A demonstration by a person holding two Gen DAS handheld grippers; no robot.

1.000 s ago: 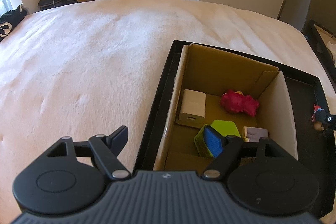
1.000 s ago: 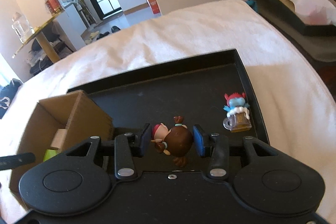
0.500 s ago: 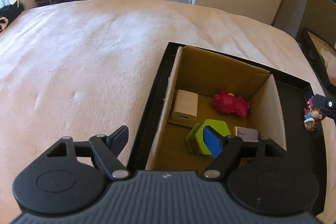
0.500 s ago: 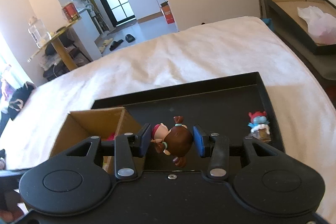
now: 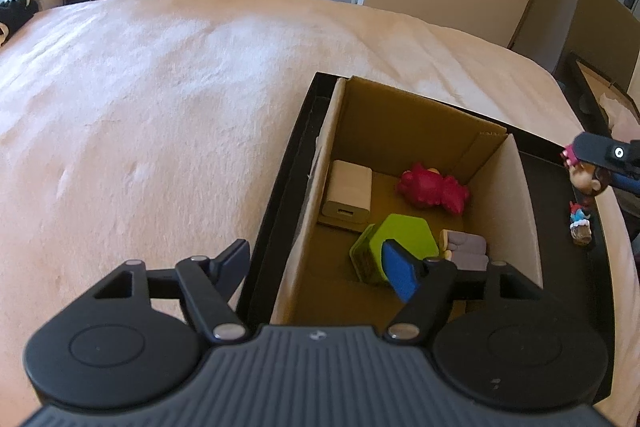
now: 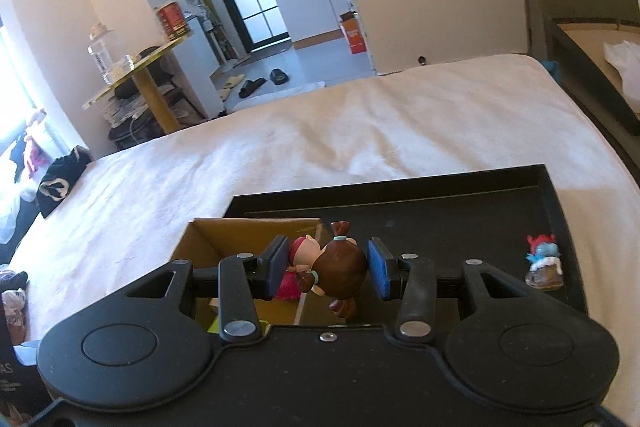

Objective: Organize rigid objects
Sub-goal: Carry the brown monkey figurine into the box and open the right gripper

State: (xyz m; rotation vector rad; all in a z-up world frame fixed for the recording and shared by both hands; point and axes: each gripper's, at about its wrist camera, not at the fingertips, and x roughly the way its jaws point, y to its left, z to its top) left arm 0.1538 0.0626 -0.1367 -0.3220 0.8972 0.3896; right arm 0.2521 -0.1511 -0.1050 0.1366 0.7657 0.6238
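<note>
My right gripper is shut on a brown-haired doll figure and holds it above the right wall of the cardboard box. The doll also shows at the right edge of the left wrist view. The cardboard box stands in a black tray and holds a white charger, a red toy, a green hexagonal box and a small grey item. My left gripper is open and empty over the box's near left wall. A blue smurf figure stands on the tray.
The tray lies on a bed with a cream blanket. A second tray with white plastic sits off the bed's right side. A round yellow table stands beyond the bed.
My right gripper has risen and moved left with the doll, from over the tray floor to over the box's right wall. My left gripper has shifted slightly back and up.
</note>
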